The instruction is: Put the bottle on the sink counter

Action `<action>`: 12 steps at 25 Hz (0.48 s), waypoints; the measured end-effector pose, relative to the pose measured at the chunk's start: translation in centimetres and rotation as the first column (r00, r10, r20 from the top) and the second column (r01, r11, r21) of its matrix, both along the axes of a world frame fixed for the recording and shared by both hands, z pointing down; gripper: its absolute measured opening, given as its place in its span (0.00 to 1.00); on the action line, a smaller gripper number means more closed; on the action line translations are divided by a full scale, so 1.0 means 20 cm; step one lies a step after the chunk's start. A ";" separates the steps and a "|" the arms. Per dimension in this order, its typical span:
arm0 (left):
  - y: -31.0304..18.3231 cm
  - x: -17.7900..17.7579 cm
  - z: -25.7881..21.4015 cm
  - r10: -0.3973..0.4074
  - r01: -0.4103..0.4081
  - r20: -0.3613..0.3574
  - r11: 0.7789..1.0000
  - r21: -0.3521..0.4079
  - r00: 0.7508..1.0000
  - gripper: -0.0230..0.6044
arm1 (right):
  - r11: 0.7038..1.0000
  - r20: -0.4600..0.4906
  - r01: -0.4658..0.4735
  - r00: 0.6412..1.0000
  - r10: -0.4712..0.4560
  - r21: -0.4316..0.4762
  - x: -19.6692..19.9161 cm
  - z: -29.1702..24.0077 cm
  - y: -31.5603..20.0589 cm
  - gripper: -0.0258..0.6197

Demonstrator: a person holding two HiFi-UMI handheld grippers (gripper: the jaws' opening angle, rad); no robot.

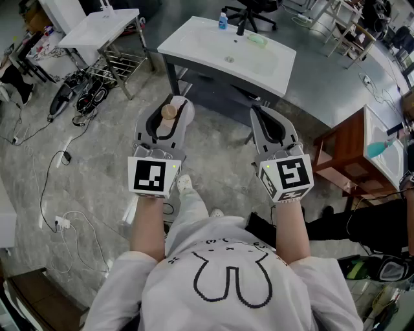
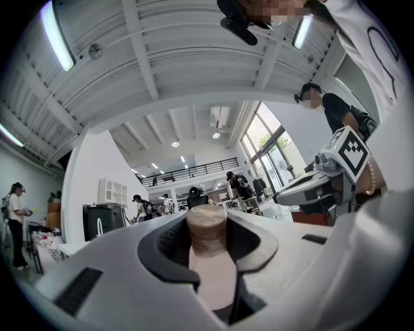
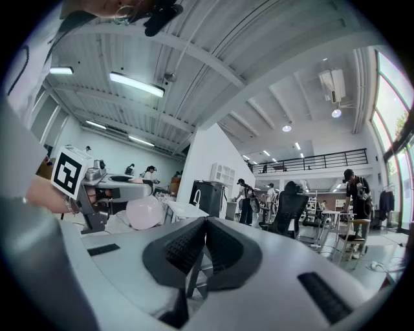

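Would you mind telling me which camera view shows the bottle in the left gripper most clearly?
The left gripper view: the pink bottle with its brown cap sits centre frame, clamped between the left gripper's fingers. The head view shows mainly its cap from above; the right gripper view shows a rounded pink shape, apparently its body.

Bottle largely behind fingers

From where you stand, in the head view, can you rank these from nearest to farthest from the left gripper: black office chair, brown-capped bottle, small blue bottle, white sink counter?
1. Brown-capped bottle: clamped between the left gripper's jaws.
2. White sink counter: just ahead of the gripper.
3. Small blue bottle: at the counter's far edge.
4. Black office chair: beyond the counter.
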State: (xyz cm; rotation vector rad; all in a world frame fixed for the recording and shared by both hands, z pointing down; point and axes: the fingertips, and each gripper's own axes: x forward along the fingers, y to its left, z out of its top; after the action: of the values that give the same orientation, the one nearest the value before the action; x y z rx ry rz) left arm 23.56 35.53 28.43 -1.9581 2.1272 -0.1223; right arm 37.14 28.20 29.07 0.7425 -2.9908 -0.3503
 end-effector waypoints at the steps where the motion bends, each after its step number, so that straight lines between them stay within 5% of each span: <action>1: -0.02 0.00 -0.01 0.008 -0.009 0.008 1.000 0.017 1.000 0.23 | 1.000 0.007 -0.007 1.000 0.007 0.000 0.00 -0.01 -0.02 0.08; 12: -0.26 -0.18 -0.02 0.028 -0.028 0.014 0.998 0.047 1.000 0.23 | 1.000 -0.007 -0.022 1.000 0.022 0.008 -0.14 0.02 -0.25 0.08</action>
State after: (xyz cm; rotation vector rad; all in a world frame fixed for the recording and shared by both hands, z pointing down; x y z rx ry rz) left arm 19.92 30.34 27.98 -1.9541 2.0747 -0.0786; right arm 34.33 23.30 29.45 0.7724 -2.9739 -0.3628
